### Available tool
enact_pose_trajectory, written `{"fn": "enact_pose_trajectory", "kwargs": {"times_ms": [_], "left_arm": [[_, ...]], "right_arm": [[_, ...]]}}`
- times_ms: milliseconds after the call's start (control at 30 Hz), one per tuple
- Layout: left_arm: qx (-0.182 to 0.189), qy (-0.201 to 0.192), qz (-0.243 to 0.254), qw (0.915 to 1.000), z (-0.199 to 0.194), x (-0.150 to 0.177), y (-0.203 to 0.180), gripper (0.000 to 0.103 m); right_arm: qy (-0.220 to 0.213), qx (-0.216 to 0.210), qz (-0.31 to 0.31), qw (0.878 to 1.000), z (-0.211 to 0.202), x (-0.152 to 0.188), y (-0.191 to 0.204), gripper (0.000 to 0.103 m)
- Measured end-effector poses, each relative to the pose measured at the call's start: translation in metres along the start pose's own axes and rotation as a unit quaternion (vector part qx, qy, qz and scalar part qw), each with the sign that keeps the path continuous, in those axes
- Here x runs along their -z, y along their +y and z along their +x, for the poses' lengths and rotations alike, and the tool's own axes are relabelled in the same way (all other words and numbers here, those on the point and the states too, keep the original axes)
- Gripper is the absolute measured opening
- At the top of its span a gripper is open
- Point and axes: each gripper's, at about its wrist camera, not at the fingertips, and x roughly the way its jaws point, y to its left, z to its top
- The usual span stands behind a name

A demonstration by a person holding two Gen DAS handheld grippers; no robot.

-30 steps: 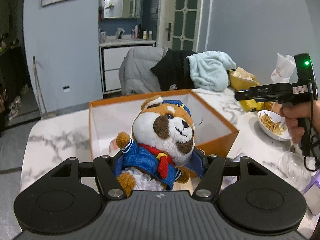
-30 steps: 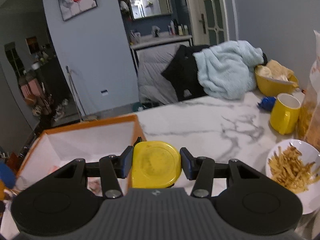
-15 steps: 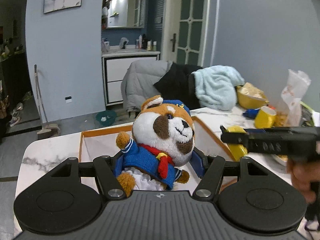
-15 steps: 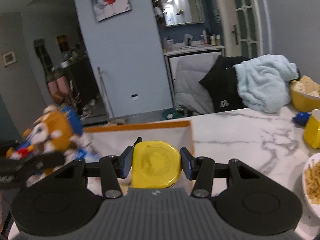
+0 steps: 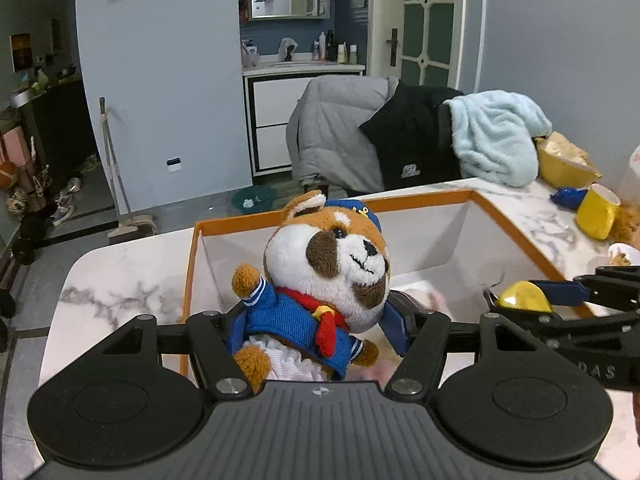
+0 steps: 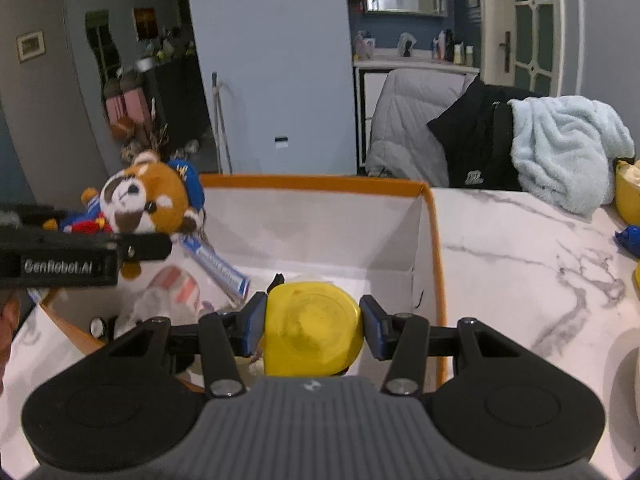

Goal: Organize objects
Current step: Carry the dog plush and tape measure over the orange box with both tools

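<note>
Plush (image 5: 324, 276) sits clamped at the waist between the jaws of the left gripper (image 5: 320, 332), head rising above them, and now hangs over the near part of the open box (image 5: 420, 198). A second ago the box lay ahead of these jaws and half hidden behind the toy; now its white floor spreads below and beyond them, so the toy has come over the rim and is, I judge, ready to be lowered and let go.

Yellow lid (image 6: 314, 330) of a jar is pinched between the blue pads of the right gripper (image 6: 314, 332), jaws closed on it. A second ago only the box corner showed to the left of these jaws; now the box interior fills the view ahead and the jar hangs above its near right corner. Both loads have reached the box at once.

Inside, ahead and left of the right jaws, lie a blue-and-white tube (image 6: 218, 268) and a pink-striped item (image 6: 174, 292), too blurred to name. They take up floor under the plush, so it may land on them. The two grippers are near each other over the box; releasing one at a time seems wise.

Right of the box, on the marble table (image 6: 520, 248), stands a yellow mug (image 5: 598, 216); farther off a blue towel (image 6: 568, 160) lies over a chair.
</note>
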Motion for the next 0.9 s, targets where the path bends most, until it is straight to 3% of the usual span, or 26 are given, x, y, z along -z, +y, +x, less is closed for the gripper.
{"fn": "enact_pose_trajectory", "kwargs": {"times_ms": [300, 467, 667, 900], "left_arm": [[-0.02, 0.02, 0.045, 0.9986, 0.026, -0.013, -0.004, 0.075], [0.006, -0.002, 0.107, 0.9942, 0.035, -0.025, -0.011, 0.076], [-0.012, 0.07, 0.14, 0.9876, 0.063, -0.023, -0.01, 0.076], [-0.026, 0.097, 0.148, 0.9839, 0.072, -0.018, -0.01, 0.083]], "right_arm": [[0.026, 0.01, -0.022, 0.999, 0.019, 0.002, 0.007, 0.052], [0.025, 0.02, -0.036, 0.999, 0.023, 0.002, 0.008, 0.052], [0.034, 0.025, -0.069, 0.997, 0.03, 0.002, 0.013, 0.052], [0.038, 0.03, -0.073, 0.996, 0.029, 0.002, 0.017, 0.053]]}}
